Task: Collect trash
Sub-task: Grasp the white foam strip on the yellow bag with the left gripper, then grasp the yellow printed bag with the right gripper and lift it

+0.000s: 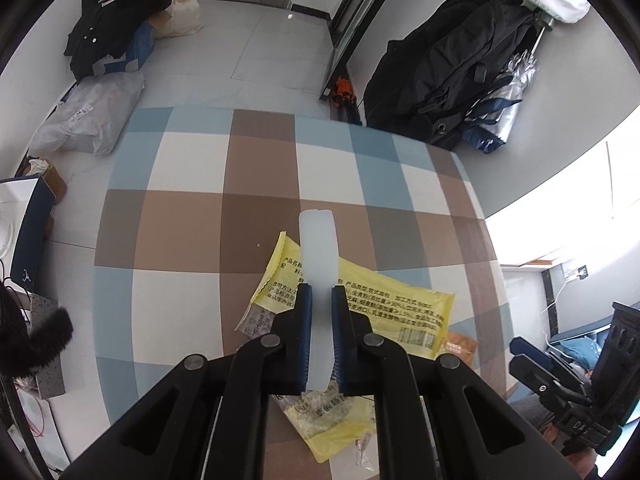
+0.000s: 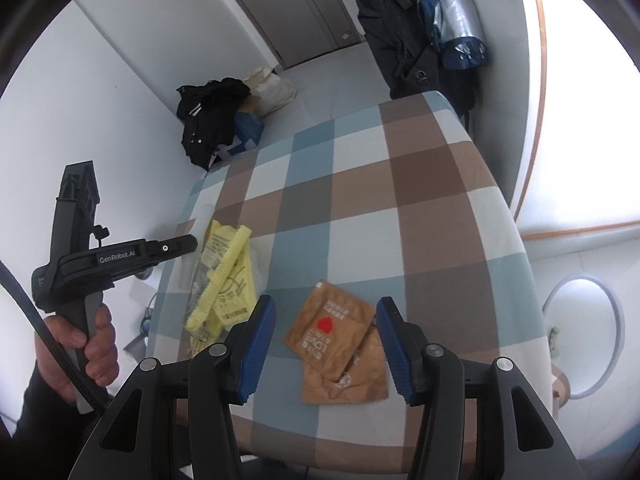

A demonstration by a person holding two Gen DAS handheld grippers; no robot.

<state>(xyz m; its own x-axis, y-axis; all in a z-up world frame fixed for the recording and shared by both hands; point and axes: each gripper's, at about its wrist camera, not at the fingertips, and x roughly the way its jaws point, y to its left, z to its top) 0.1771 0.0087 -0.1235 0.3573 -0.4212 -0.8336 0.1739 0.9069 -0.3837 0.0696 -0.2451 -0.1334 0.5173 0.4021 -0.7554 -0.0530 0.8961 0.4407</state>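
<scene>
My left gripper is shut on a translucent white plastic strip, which sticks out past the fingertips above the checked tablecloth. Under it lie yellow printed wrappers and a clear one. In the right wrist view my right gripper stands open, nothing between its blue pads, just above two brown snack wrappers near the table's front edge. The yellow wrappers lie to their left. A hand holds the left gripper at the table's left edge. The brown wrappers also show at the left wrist view's right.
Black clothes on boxes and a filled clear plastic bag lie on the floor beyond the table. A dark jacket and folded silver umbrella hang at the far right corner. A round white grey-rimmed object stands right of the table.
</scene>
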